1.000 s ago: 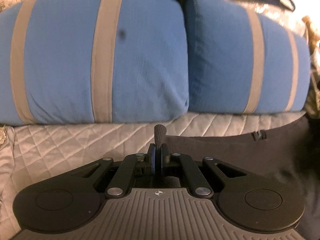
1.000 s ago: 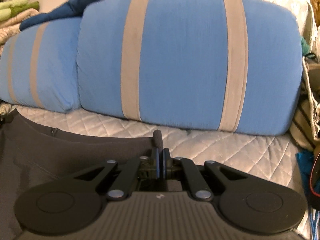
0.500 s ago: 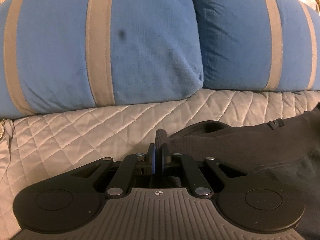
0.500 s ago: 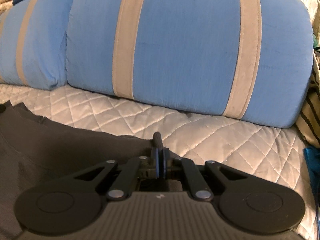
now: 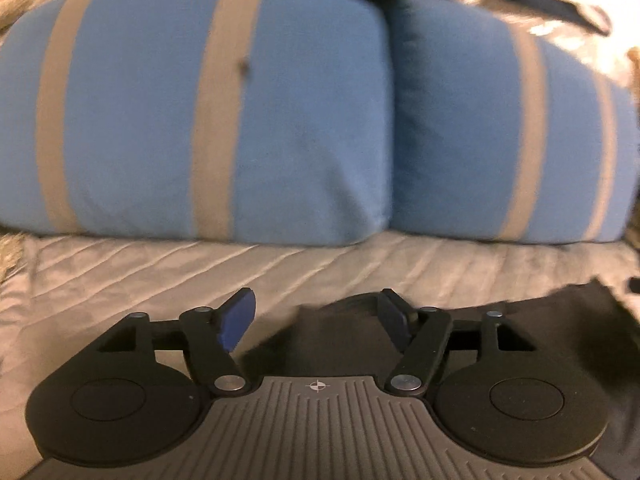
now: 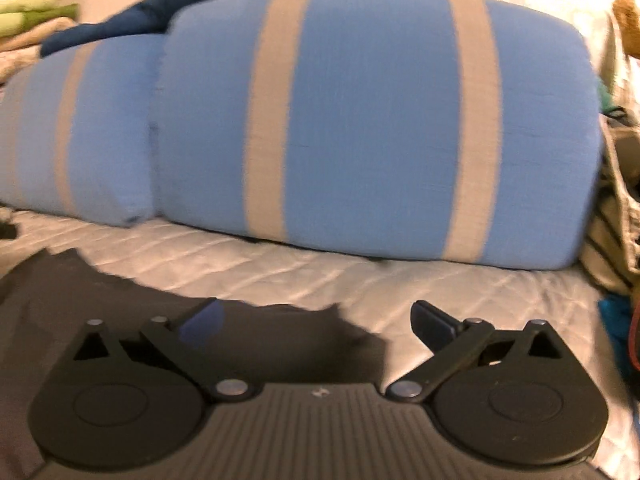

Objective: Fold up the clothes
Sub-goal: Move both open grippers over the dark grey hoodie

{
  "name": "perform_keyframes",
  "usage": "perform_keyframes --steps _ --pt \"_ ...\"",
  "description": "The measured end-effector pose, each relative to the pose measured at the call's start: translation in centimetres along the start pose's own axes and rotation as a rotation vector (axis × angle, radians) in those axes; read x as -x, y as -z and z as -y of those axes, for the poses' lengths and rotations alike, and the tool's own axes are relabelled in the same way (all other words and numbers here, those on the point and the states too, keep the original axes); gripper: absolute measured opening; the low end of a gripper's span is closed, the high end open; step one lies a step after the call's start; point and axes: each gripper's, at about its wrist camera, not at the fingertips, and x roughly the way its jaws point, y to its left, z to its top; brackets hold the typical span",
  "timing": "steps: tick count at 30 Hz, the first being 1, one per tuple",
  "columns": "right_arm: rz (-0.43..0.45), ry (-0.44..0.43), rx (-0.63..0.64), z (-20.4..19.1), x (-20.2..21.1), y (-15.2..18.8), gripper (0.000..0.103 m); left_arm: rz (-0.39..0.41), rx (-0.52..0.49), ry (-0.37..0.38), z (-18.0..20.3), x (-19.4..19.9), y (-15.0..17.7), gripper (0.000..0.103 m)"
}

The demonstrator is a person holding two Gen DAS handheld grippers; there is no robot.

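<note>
Both pairs of jaws stand wide apart and grasp nothing. The dark garment [image 5: 472, 332] lies flat on the quilted bed cover [image 5: 140, 276], its far edge just ahead of and under the left gripper [image 5: 316, 312] and reaching under the left side of the right gripper [image 6: 316, 320]. It seems that one fold is laid down and let go. How many folds are left I cannot tell, because most of the garment is hidden. The blue striped pillows [image 6: 360, 120] lie well beyond the jaws.

Right claw [image 6: 316, 320] spread wide above a dark garment [image 6: 100, 304], apparently empty; blue striped cushions [image 6: 372, 120] behind.
</note>
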Motion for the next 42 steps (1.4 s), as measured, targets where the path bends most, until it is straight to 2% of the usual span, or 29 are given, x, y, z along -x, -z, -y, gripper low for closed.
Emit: perform_keyframes --steps 4,7,9,10,12,13,15,19,25,28,32,36,38,42 --pt "-0.019 -0.061 0.073 -2.6 -0.5 1.0 0.103 -0.005 -0.095 0.037 3.4 -0.8 1.3 0.073" --pt "-0.053 -0.055 0.094 -3.3 -2.0 2.4 0.103 -0.04 -0.164 0.009 4.5 -2.8 3.3 0.074" --pt "-0.088 -0.043 0.081 -3.0 -3.3 3.4 0.103 -0.045 -0.17 0.004 4.1 -4.1 4.9 0.088" --pt "-0.103 -0.054 0.051 -2.5 -3.9 4.0 0.103 -0.032 -0.158 0.013 3.5 -4.6 5.6 0.092" --pt "-0.114 -0.075 0.006 -1.8 -4.3 4.4 0.103 -0.041 -0.054 0.053 1.5 -5.3 6.2 0.103" --pt "-0.116 -0.081 -0.005 -1.6 -4.3 4.4 0.103 -0.055 -0.008 0.072 0.8 -5.5 6.2 0.103" --pt "-0.12 -0.087 -0.015 -1.4 -4.4 4.3 0.103 -0.064 0.02 0.087 0.5 -5.7 6.1 0.103" --pt "-0.121 -0.099 -0.032 -1.2 -4.4 4.3 0.103 -0.065 0.007 0.077 0.9 -5.7 6.1 0.103" --pt "-0.122 -0.064 0.012 -2.0 -4.6 4.5 0.103 -0.072 -0.028 0.046 1.6 -5.8 6.1 0.103" --pt "-0.126 -0.06 0.016 -2.1 -4.6 4.4 0.103 -0.081 -0.013 0.046 1.5 -5.8 5.9 0.103" --pt "-0.142 -0.097 -0.014 -1.5 -4.3 3.7 0.103 -0.059 -0.018 0.036 1.8 -4.4 5.0 0.103" --pt "-0.071 -0.211 -0.065 -0.7 -1.8 2.7 0.103 -0.024 -0.061 0.118 2.5 -1.3 4.1 0.103" --pt "-0.062 -0.253 -0.032 -1.4 -0.5 2.2 0.103 -0.003 -0.112 0.173 3.4 0.6 3.8 0.102" --pt "-0.064 -0.344 0.155 -4.6 1.7 2.4 0.103 0.011 -0.265 0.3 5.8 3.8 4.1 0.103"
